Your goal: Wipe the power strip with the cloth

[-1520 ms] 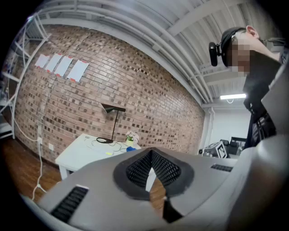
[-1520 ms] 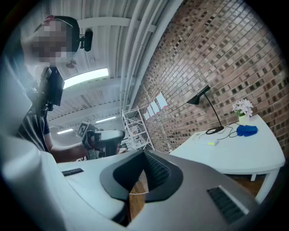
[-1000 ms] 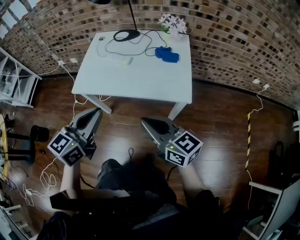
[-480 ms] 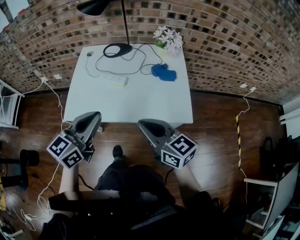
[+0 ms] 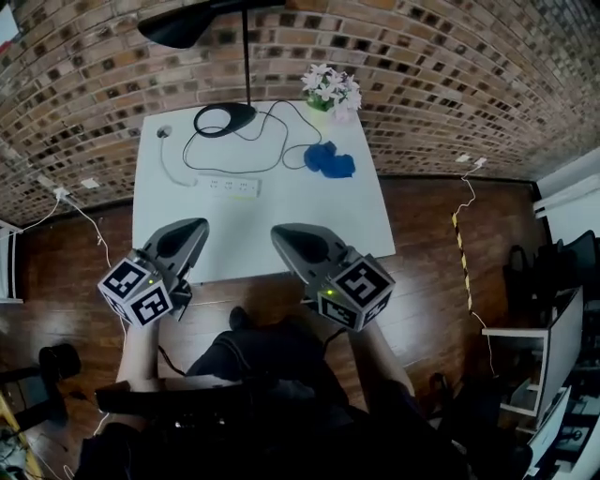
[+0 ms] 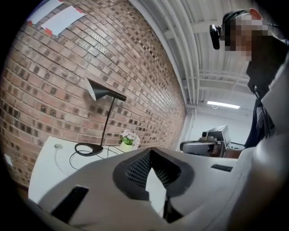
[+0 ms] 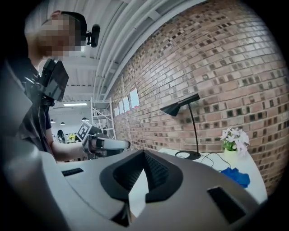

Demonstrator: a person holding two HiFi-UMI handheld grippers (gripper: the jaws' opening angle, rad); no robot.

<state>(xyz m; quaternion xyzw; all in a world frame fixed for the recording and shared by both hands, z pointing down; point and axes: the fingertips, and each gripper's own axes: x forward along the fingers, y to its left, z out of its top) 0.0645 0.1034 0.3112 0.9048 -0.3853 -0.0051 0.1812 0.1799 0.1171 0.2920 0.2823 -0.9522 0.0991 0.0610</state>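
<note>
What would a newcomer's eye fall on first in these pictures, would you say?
The left tongs and right tongs, both shut and empty, loom over the near edge of the white table. Farther back the bright blue cloth stands out near the flowers, with the white power strip to its left.

The desk (image 5: 281,220) has a white top, smooth and matt. The power strip (image 5: 228,186) on it looks like white plastic. The cloth (image 5: 330,160) is a soft blue fabric, all crumpled. The lamp (image 5: 178,26) has a black shade with a dull finish. Behind, the wall (image 5: 441,66) is rough brick with pale mortar lines. The floor (image 5: 422,281) is dark wood, polished, and it reflects the light. The left gripper (image 5: 195,225) and the right gripper (image 5: 279,232) have shells of grey matt plastic. Their pads (image 6: 137,169) are dark and ribbed.
</note>
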